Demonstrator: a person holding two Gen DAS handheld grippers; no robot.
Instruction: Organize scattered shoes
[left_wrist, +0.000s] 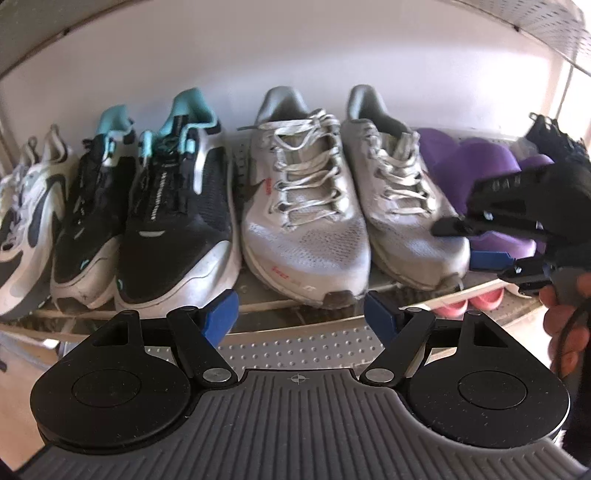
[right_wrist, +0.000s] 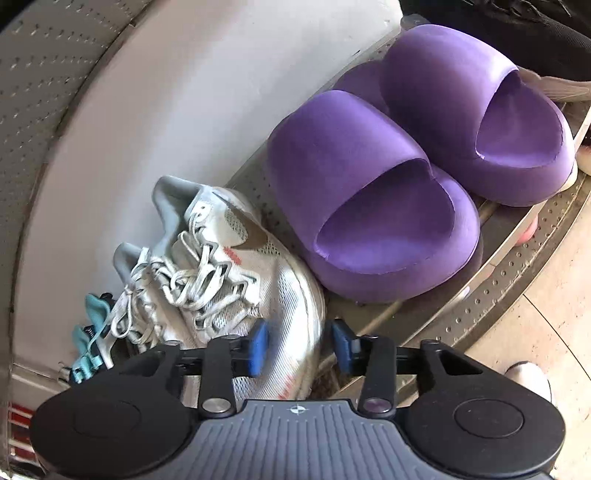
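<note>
A shoe rack shelf (left_wrist: 258, 295) holds a row of shoes, toes towards me: a white and navy sneaker (left_wrist: 26, 225) at the left, a black and teal pair (left_wrist: 173, 214), a grey laced pair (left_wrist: 306, 206) and purple slides (left_wrist: 476, 166). My left gripper (left_wrist: 301, 314) is open and empty, just in front of the shelf edge below the grey pair. My right gripper (left_wrist: 476, 240) shows at the right, by the toe of the right grey sneaker (left_wrist: 406, 206). In the right wrist view it (right_wrist: 301, 345) is open around that sneaker's toe (right_wrist: 258, 280), with the slides (right_wrist: 380, 206) beside it.
A black shoe (right_wrist: 517, 29) sits past the slides at the shelf's right end. Pink shoes (left_wrist: 469, 301) rest on the lower shelf. A perforated shelf (left_wrist: 554, 33) runs overhead. The white back wall (left_wrist: 295, 55) is close behind the shoes. Tiled floor (right_wrist: 535, 295) lies at the right.
</note>
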